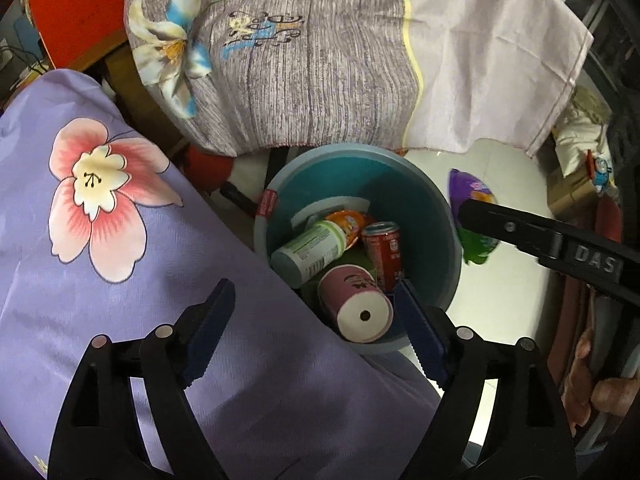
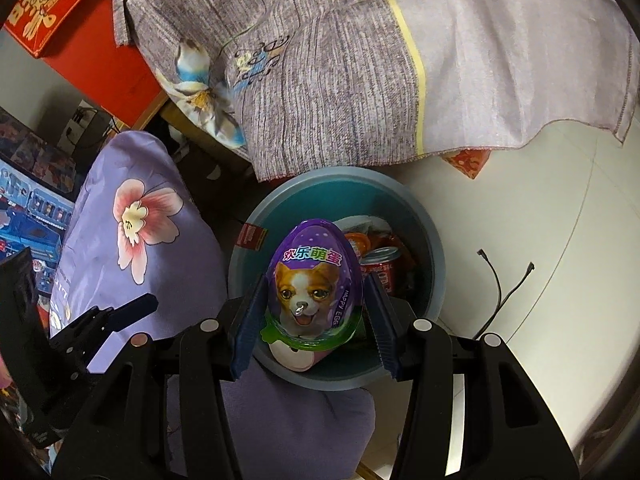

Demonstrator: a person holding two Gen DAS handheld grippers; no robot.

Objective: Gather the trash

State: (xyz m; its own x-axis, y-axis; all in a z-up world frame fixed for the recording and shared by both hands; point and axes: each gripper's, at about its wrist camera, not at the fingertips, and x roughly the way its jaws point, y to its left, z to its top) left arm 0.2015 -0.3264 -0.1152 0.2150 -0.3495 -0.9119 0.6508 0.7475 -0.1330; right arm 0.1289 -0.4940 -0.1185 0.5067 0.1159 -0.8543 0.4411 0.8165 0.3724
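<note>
Your right gripper (image 2: 316, 320) is clamped on the purple egg-shaped toy package (image 2: 314, 280), the one printed with a puppy face, and holds it directly above the teal bin (image 2: 436, 276). The blue pads (image 2: 250, 328) press its two long sides just above the green flange at its base. Judging by its glossy moulded shell, the egg is probably light, thin and slippery, and may dent if squeezed hard, so the widest part of the body, where you hold it now, looks like the safest grip.

Your left gripper (image 1: 316, 336) stands spread wide with nothing between its fingers, hovering over the near rim of the bin and the lilac floral bedding (image 1: 100, 208) beside it.

Inside the bin lie a pink paper cup (image 1: 354, 304) on its side, a red drink can (image 1: 382, 248), a pale green bottle (image 1: 310, 252) and an orange wrapper (image 1: 348, 222). The egg looks ready to be dropped among them; the bin mouth is wide enough to take it.
</note>
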